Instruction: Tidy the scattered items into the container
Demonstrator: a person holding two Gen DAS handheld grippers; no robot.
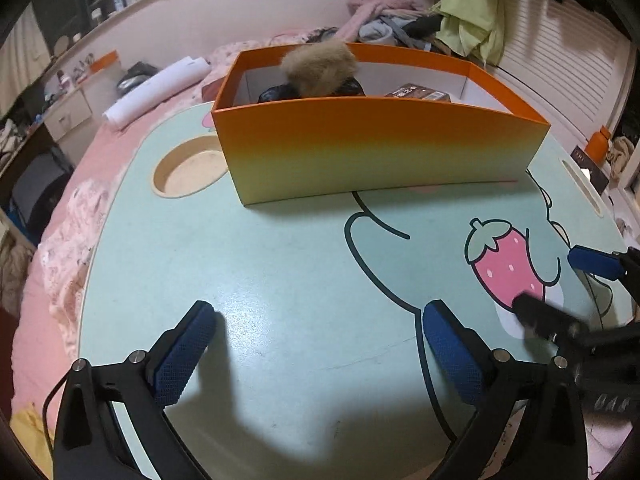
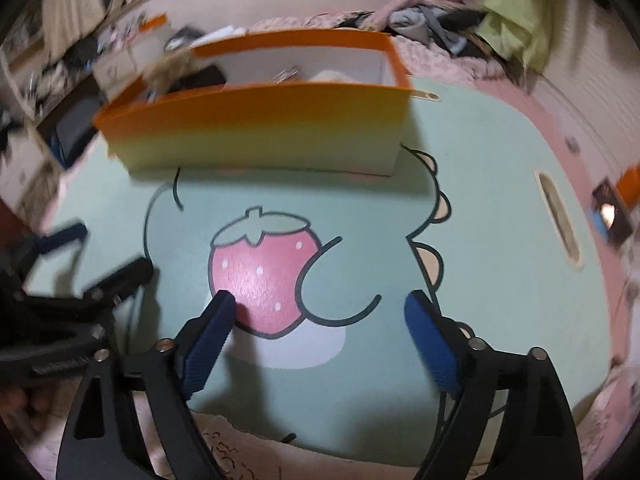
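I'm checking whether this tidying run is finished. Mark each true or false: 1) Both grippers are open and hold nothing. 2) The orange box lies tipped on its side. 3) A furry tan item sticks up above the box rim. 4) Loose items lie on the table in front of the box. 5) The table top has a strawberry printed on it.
1) True: the left gripper and the right gripper are open, nothing between their fingers.
2) False: the orange box stands upright on the table.
3) True: the furry tan item rises above the rim.
4) False: none shows in front of the box.
5) True: the strawberry is printed there.
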